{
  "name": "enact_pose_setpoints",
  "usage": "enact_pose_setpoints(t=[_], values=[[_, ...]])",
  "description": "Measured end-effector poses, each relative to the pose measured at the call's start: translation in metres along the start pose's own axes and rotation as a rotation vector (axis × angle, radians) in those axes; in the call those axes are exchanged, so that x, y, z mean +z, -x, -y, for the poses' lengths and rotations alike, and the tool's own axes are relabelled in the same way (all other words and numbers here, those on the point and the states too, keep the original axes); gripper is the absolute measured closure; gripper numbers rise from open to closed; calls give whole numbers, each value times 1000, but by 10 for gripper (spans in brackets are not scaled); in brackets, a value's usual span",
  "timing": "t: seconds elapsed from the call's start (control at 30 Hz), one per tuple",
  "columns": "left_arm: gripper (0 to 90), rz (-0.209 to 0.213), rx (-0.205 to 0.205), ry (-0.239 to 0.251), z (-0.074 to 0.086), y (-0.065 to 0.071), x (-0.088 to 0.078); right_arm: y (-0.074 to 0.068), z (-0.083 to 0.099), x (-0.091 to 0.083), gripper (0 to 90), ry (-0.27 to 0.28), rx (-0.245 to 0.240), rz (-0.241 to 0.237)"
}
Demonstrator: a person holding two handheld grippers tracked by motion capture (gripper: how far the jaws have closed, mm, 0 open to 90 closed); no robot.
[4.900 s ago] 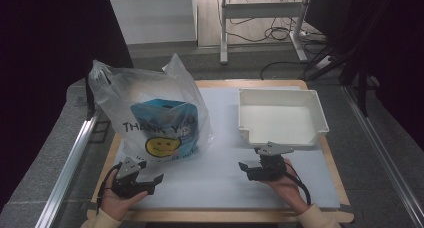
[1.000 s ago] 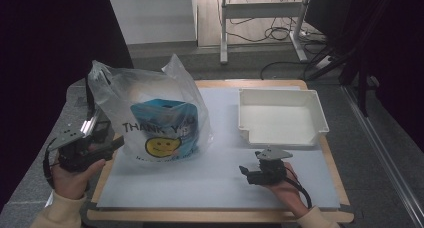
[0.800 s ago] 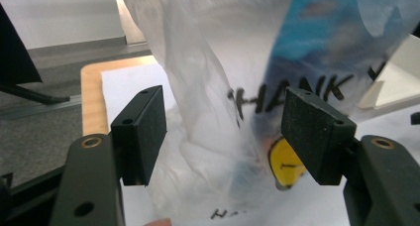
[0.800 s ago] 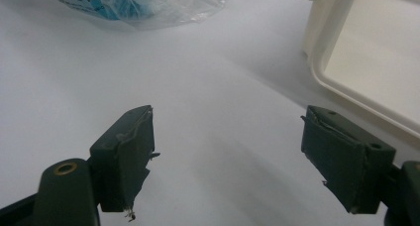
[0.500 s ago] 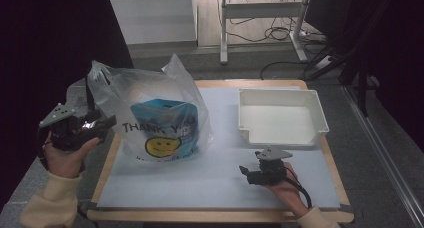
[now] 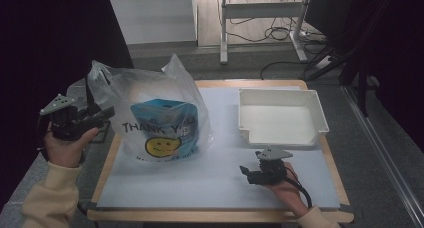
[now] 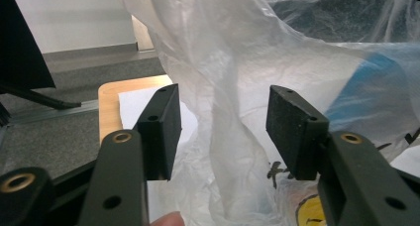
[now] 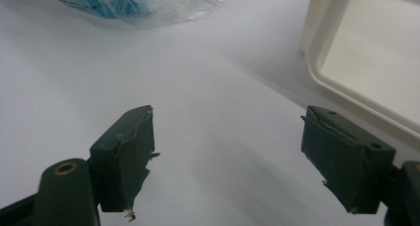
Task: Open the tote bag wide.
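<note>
We are at the very start of the work: the plastic bag [image 6: 155,113] stands upright on the left half of the table [image 6: 220,188] with the blue box [image 6: 162,123] inside it, and the white tray [image 6: 280,120] on the right holds nothing. Our left gripper [image 6: 102,115] is at the bag's left handle; its jaws have just been closing, with a fold of the film between them, yet the pads do not press on it. Our right gripper [image 6: 247,172] rests on the table with its jaws wide apart, holding nothing. Grasping the handle, opening the bag and taking the box out all remain.

clear plastic bag [image 6: 150,113] with black lettering and a yellow smiley, blue box [image 6: 162,120] inside, plain white tray [image 6: 280,120] upper right
</note>
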State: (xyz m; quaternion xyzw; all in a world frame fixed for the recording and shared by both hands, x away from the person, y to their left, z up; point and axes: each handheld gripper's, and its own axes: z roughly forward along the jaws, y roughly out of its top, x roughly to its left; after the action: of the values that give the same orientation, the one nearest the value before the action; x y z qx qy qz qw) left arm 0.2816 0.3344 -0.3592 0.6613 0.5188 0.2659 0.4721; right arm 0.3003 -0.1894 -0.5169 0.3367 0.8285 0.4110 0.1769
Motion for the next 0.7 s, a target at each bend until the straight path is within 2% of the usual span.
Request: enact_pose_setpoints(t=[0.1,0.23,0.33,0.53,0.7], values=[[594,36,-1,3,-3,-1,3,0,0,1,207,-5,-3,1],[770,83,19,3,-4,1,4,0,0,0,207,-3,-1,2],[854,103,40,5,-4,4,4,1,0,0,207,-2,0,2],[892,136,58,17,-6,9,1,1,-2,-3,215,13,0,4],[894,144,78,23,-7,10,-1,-1,-9,-6,216,30,7,-16]])
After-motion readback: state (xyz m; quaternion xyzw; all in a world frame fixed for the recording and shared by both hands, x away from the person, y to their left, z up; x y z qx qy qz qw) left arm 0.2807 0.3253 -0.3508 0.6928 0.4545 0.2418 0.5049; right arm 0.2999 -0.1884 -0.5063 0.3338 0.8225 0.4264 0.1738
